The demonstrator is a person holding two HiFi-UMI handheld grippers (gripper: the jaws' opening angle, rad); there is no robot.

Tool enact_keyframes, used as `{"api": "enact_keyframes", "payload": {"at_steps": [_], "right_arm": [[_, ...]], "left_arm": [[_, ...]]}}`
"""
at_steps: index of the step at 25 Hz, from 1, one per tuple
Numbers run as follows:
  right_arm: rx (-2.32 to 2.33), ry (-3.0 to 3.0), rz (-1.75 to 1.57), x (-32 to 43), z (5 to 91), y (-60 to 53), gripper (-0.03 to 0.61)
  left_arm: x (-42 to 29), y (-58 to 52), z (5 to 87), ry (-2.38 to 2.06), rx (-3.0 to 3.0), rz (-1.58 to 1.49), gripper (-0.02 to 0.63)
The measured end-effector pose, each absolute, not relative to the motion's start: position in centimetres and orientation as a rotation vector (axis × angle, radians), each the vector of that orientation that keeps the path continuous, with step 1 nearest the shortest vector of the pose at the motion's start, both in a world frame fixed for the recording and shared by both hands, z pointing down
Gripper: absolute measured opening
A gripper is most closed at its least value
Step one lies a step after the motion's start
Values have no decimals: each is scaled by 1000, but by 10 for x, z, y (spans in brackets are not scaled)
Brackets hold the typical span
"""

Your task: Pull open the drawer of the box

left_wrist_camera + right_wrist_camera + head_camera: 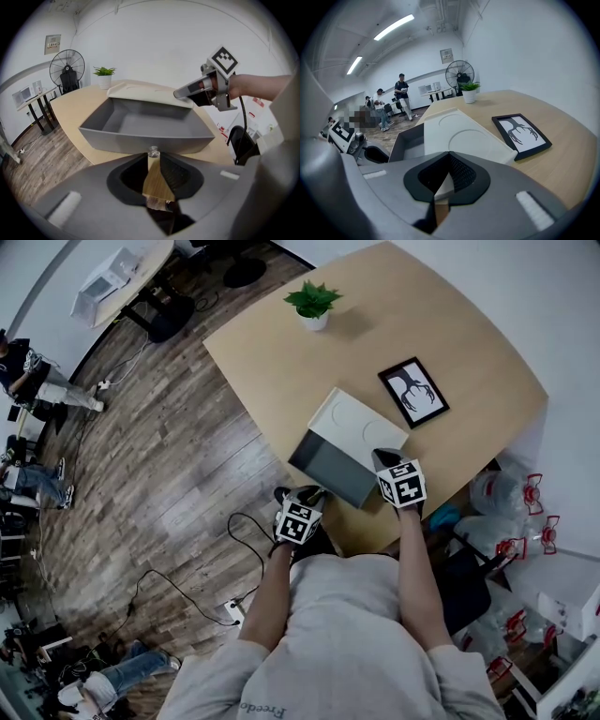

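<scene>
On the tan table (450, 324), the white box (361, 423) is pressed by the closed right gripper (382, 460). Its grey drawer (330, 468) is drawn out toward the table edge, with open wooden floor (159, 474) beyond. Its knob (153, 151) is pinched by the left gripper (153, 157).

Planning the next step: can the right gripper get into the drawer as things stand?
Probably yes: the drawer stands pulled out, open-topped and empty, and the right gripper is at the box beside it.
</scene>
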State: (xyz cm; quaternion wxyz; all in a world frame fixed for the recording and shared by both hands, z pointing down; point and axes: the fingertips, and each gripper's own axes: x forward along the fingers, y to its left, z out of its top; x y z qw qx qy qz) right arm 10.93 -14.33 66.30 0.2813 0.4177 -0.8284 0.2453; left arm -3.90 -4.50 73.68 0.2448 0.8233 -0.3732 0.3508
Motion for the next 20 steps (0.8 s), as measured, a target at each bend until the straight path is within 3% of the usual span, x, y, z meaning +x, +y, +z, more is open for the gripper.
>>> {"api": "enact_keyframes", "payload": {"at_steps": [20], "right_arm": [[1212, -2367, 621, 98, 628, -100, 2]], "left_arm": [[-60, -73, 675, -1321, 2259, 708, 138]]}}
